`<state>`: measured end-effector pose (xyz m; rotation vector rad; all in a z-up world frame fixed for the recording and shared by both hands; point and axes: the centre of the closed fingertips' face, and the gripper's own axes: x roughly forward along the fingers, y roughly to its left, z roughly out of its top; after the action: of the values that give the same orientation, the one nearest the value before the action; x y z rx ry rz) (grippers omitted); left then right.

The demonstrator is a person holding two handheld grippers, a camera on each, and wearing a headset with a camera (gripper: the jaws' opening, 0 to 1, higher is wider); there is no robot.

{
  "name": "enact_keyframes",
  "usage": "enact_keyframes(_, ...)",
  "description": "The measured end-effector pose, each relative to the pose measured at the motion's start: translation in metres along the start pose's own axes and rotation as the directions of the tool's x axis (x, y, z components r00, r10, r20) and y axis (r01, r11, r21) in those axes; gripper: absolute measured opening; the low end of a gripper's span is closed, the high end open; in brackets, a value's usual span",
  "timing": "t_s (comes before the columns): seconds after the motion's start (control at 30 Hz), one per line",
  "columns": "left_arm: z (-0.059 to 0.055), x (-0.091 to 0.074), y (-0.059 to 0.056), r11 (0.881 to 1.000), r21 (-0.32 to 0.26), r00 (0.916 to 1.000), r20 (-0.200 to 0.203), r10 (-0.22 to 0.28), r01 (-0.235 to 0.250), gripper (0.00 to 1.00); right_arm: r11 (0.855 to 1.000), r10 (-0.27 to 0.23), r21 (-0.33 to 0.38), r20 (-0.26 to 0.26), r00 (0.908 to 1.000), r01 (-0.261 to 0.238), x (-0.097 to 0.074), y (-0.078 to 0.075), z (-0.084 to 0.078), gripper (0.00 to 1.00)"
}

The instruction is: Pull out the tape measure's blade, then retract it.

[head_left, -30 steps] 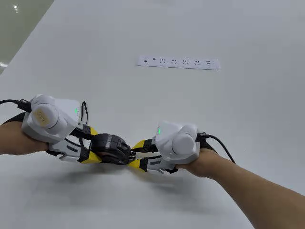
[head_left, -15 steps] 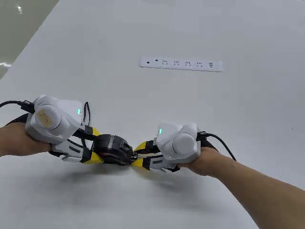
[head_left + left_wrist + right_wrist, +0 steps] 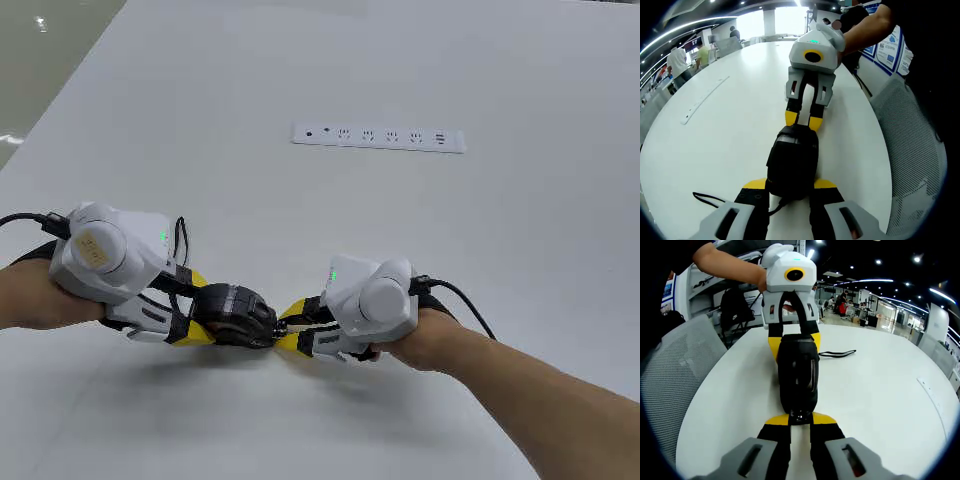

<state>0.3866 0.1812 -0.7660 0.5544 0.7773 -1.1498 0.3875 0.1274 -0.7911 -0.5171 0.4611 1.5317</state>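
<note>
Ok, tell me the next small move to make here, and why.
Probably draw the right gripper straight back, away from the left gripper. The left one clamps the black tape measure. The right one's yellow tips look pinched on the end hook at its mouth, and no blade length shows between them.

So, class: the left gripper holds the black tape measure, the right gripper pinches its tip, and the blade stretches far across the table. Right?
Not quite. The blade is barely out: the head view shows the right gripper right up against the tape measure held by the left gripper. The rest stands.
</note>
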Motion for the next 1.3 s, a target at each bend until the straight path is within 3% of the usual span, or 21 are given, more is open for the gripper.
enact_keyframes(0.63,0.001,-0.001,0.0,1.0,-0.02,0.9999,0.013,0.009,-0.009,0.27,0.999,0.015,-0.033,-0.012,0.9998,-0.015,-0.003,-0.002,0.001,0.12)
enact_keyframes(1.3,0.001,-0.003,0.0,1.0,-0.028,0.9998,0.015,0.013,-0.013,0.27,0.999,0.025,-0.045,-0.02,0.9995,-0.026,-0.016,-0.003,-0.006,0.12)
